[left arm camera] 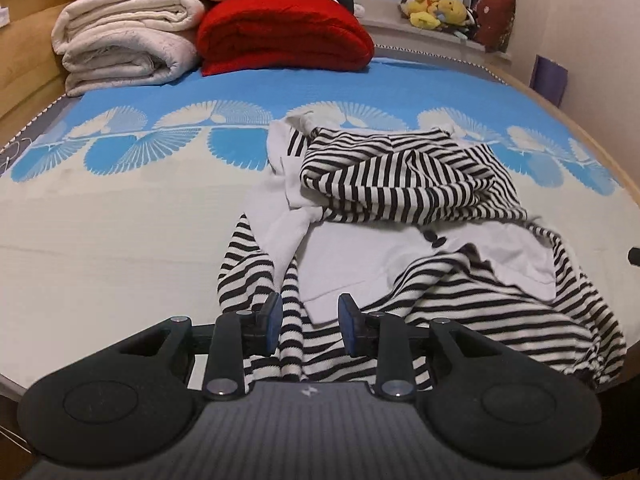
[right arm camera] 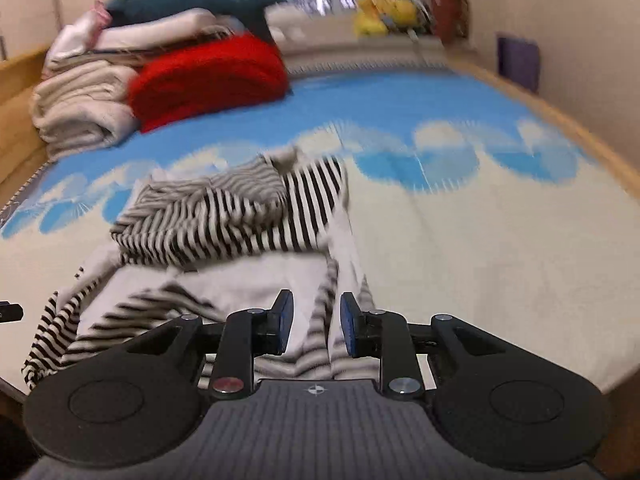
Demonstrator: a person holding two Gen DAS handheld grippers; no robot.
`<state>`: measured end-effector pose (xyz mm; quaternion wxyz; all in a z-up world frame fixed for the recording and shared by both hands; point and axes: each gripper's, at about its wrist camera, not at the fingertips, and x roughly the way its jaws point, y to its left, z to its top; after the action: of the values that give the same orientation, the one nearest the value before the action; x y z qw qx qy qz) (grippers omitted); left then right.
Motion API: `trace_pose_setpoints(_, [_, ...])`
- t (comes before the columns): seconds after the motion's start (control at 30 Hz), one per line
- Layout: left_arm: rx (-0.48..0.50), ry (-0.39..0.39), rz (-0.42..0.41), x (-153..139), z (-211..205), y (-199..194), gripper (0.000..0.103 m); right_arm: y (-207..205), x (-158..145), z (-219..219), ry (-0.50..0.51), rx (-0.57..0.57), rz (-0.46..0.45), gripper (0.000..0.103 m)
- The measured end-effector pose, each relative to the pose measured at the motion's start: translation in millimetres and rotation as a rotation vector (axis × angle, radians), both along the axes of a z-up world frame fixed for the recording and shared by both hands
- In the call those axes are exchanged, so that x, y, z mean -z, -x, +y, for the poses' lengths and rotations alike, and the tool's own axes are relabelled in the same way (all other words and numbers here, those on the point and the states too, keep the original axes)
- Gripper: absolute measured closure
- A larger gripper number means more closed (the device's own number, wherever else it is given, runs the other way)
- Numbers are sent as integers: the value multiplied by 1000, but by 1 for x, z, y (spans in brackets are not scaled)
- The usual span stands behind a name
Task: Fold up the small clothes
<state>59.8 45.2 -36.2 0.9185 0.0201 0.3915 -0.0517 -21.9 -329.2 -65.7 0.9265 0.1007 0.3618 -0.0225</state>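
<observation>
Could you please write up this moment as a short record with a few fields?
surface: bed sheet, blue and cream
garment: striped garment, crumpled, partly folded over itself
left gripper: open, striped fabric between its fingers
right gripper: open, fabric between its fingers
background: red blanket beside folded white quilts

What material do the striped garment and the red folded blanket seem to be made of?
Striped garment: probably a soft knit, like cotton jersey, matte; it drapes and creases in loose folds. Its white panels look like a thicker knit. Red blanket: seems a plush or fleece textile, matte and fuzzy; its thick folds have rounded edges. The exact fibre cannot be told.
</observation>
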Motion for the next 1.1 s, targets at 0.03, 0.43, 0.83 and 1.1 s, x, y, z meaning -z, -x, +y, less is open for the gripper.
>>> trace_pose_setpoints(0.03, [2,-7,1,0,0,0,69,2,1,-1,-9,1,0,76])
trace_pose_setpoints(0.43, [-24,-5,31,9,14,1,64,-1,19,-11,-2,60,79,76])
trace_pose_setpoints(0.83, [-156,37,174,35,19,-31,22,-6,58,-28,23,86,243,46])
trace_pose_setpoints(1.1, [-207,-12,276,63,18,-51,20,-15,83,-36,25,116,348,44])
